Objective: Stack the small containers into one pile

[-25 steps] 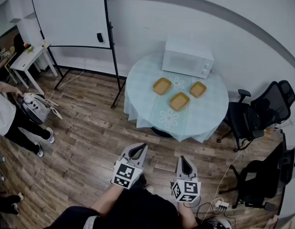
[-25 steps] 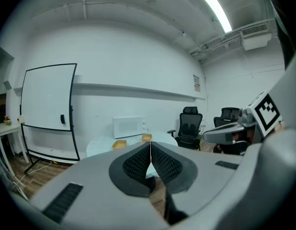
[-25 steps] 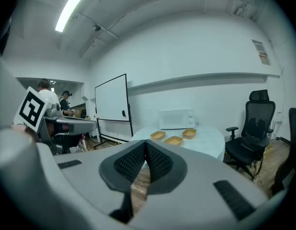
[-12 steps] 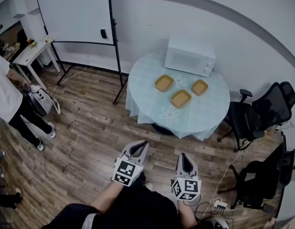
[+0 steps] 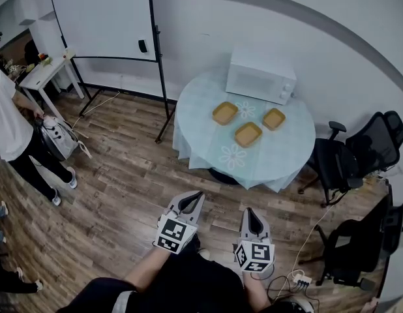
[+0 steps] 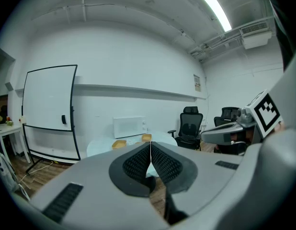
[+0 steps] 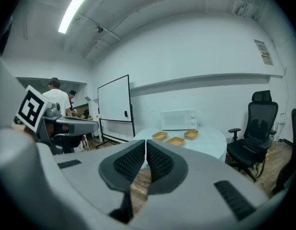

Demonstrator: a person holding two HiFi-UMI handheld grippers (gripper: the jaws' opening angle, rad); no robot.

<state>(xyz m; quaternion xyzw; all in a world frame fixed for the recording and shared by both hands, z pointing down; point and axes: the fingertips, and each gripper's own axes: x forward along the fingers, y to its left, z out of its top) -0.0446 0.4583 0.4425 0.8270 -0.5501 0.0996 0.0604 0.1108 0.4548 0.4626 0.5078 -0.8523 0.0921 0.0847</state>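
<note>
While the three small containers (image 5: pixel 248 134) sit apart on the round table (image 5: pixel 205 132), well ahead, left gripper (image 5: pixel 195 195) and right gripper (image 5: pixel 248 212) hang empty with jaws pressed together; the approach likely calls for stepping close and opening one wide over a container's rim.

The left gripper (image 5: pixel 190 201) and right gripper (image 5: pixel 248 215) point forward, side by side. Both sets of jaws are pressed together, gripping nothing.
</note>
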